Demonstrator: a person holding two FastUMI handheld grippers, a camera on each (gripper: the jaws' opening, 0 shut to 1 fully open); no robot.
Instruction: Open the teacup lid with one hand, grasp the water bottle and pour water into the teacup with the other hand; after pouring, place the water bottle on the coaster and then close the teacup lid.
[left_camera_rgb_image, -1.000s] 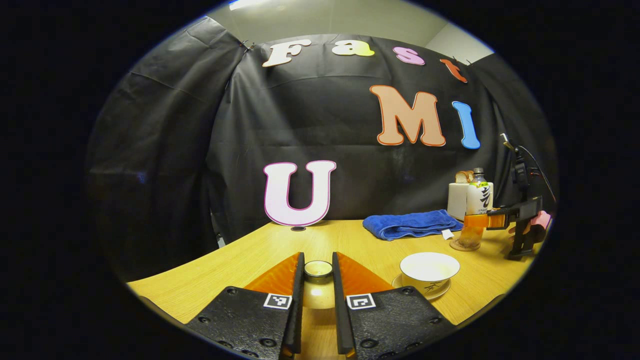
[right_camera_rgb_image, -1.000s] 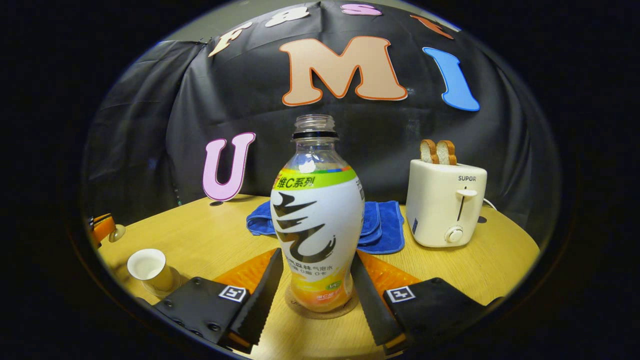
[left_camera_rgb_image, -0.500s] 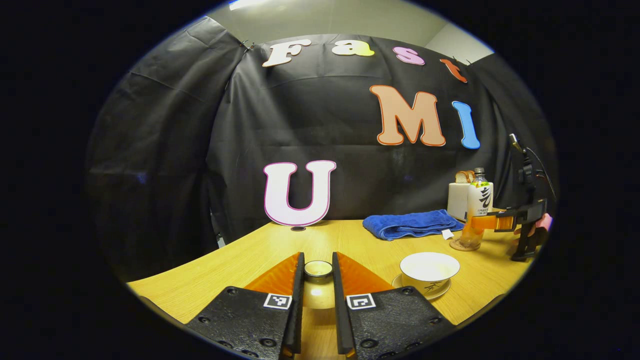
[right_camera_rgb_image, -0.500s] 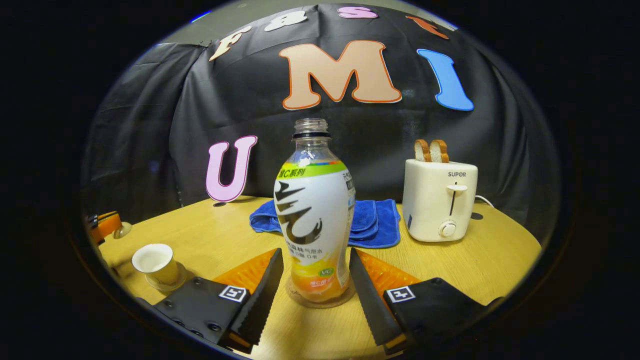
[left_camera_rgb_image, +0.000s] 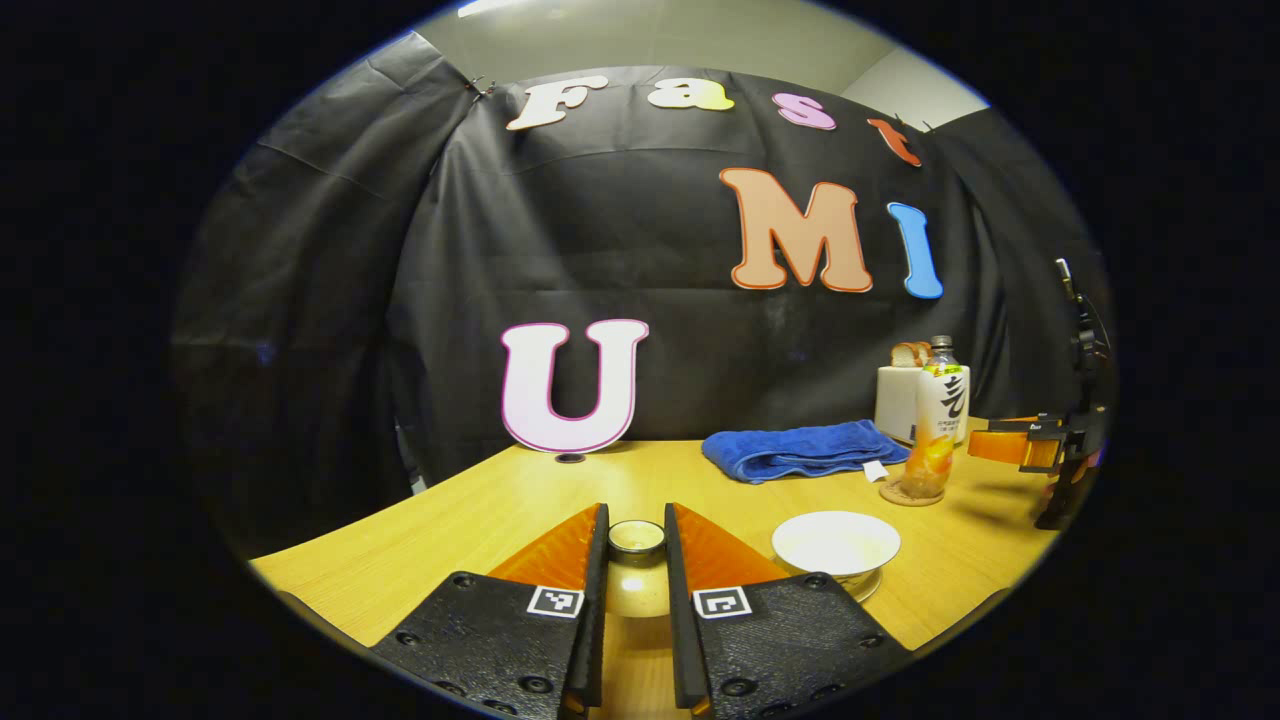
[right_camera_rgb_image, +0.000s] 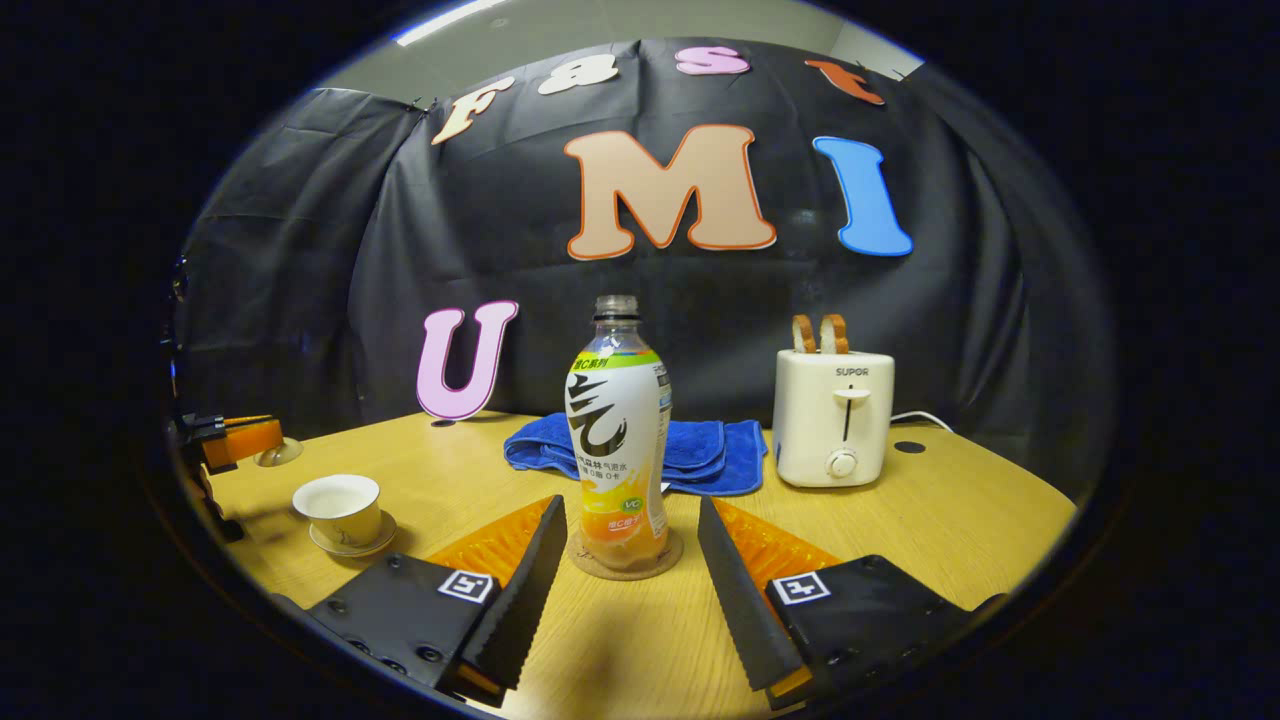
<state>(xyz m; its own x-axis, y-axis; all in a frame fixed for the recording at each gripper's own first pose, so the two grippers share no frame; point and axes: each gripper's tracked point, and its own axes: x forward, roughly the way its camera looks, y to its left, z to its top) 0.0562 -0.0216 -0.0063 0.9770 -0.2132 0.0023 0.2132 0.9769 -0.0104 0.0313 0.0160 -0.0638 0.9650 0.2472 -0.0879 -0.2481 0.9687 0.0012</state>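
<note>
An uncapped water bottle (right_camera_rgb_image: 618, 440) stands upright on a round coaster (right_camera_rgb_image: 627, 560). My right gripper (right_camera_rgb_image: 627, 510) is open just short of it, touching nothing. The white teacup (right_camera_rgb_image: 340, 505) sits uncovered on its saucer at the left. In the left gripper view my left gripper (left_camera_rgb_image: 636, 515) is shut on the teacup lid (left_camera_rgb_image: 637, 575), knob end away from me. The teacup (left_camera_rgb_image: 836, 545) is low to its right. Farther right stand the bottle (left_camera_rgb_image: 937, 430) and the right gripper (left_camera_rgb_image: 1010, 445). The right gripper view shows the left gripper (right_camera_rgb_image: 245, 438) at the far left with the lid (right_camera_rgb_image: 277, 455).
A folded blue towel (right_camera_rgb_image: 700, 450) lies behind the bottle. A white toaster (right_camera_rgb_image: 834, 415) with two bread slices stands at the back right. Bare wooden table (right_camera_rgb_image: 930, 510) stretches to the right of the bottle. The black cloth wall closes the back.
My right gripper has drawn back from the bottle, which stays on the coaster. My left gripper, still holding the lid, has shifted slightly toward the teacup.
</note>
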